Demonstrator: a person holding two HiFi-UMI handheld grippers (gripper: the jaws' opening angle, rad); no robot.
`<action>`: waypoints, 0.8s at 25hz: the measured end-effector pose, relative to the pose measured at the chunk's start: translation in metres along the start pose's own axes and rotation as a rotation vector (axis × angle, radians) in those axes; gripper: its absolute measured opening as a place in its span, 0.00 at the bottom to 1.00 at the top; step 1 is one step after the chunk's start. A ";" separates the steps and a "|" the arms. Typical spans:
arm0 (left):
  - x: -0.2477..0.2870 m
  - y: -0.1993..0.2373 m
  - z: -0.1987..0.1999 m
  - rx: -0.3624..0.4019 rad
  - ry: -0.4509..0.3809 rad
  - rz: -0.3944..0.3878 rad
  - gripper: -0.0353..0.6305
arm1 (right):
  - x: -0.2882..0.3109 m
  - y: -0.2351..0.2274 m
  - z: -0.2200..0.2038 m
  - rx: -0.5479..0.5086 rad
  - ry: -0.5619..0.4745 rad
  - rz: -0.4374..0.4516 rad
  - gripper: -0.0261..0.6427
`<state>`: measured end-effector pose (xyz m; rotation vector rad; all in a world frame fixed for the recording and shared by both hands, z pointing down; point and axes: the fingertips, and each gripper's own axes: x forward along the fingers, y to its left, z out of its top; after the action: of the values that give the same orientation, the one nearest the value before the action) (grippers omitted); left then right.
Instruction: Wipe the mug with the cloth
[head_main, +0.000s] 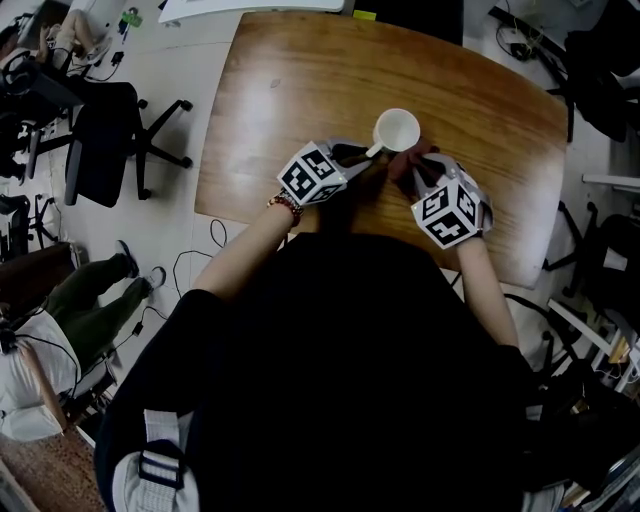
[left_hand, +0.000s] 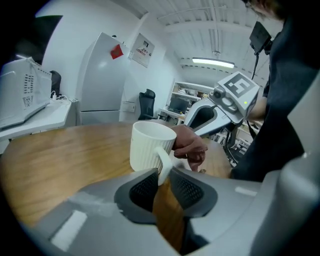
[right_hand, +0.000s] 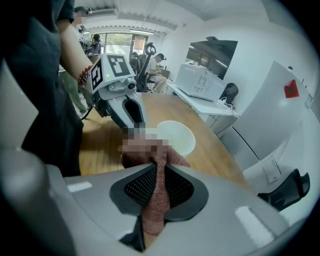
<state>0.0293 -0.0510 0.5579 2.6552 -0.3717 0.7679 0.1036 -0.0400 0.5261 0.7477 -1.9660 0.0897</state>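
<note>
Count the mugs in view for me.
1. The white mug is over the wooden table, its handle between the tips of the left claw; the right claw holds the cloth beside it. None looks hidden.

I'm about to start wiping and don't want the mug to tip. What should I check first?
1. Cloth clamped in right gripper: ok.
2. Handle of mug between left gripper jaw tips: ok; how firmly, cannot tell.
3. Mug upright on table: ok.
4. Cloth bunched against mug's side: ok.
5. Mug empty inside, seen in the head view: ok.
</note>
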 end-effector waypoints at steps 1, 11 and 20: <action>-0.002 0.001 0.000 -0.003 -0.004 0.013 0.17 | 0.002 0.000 0.001 -0.002 0.001 0.004 0.11; -0.006 0.005 -0.001 -0.027 -0.020 0.108 0.15 | 0.051 0.009 -0.024 0.060 0.069 0.059 0.11; -0.012 0.014 -0.002 -0.029 -0.032 0.164 0.15 | 0.017 -0.018 -0.023 0.077 0.032 0.000 0.11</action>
<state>0.0141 -0.0609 0.5560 2.6370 -0.6110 0.7628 0.1251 -0.0540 0.5475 0.7913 -1.9407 0.1772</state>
